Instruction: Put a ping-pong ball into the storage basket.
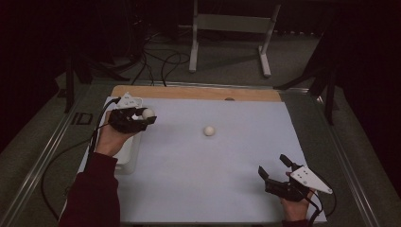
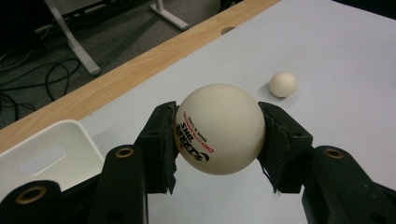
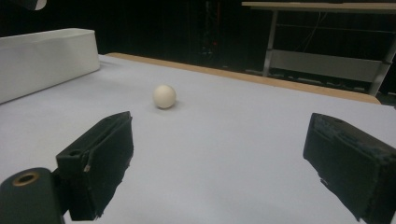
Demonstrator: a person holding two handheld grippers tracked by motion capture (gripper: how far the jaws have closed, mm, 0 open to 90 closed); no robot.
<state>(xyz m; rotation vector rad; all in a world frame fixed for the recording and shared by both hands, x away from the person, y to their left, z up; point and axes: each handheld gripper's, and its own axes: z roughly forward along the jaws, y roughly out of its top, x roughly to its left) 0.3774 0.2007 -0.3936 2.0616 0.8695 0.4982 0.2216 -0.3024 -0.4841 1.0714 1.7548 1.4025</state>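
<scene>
My left gripper (image 1: 147, 117) (image 2: 218, 133) is shut on a white ping-pong ball (image 1: 148, 113) (image 2: 219, 128) with red and black print, held above the right edge of a white tray (image 1: 126, 158) (image 2: 51, 149) at the table's left. A second white ball (image 1: 209, 130) (image 2: 283, 84) (image 3: 164, 96) rests on the pale sheet near the table's middle. My right gripper (image 1: 274, 166) (image 3: 219, 158) stands open low at the front right, jaws wide apart with nothing between them, pointing toward that loose ball.
A pale sheet (image 1: 213, 161) covers the table; a wooden strip (image 1: 198, 92) runs along its far edge. Beyond it a white metal stand (image 1: 227, 38) and dark cables (image 1: 156, 61) lie on the floor. A black cable (image 1: 71, 151) trails from the left gripper.
</scene>
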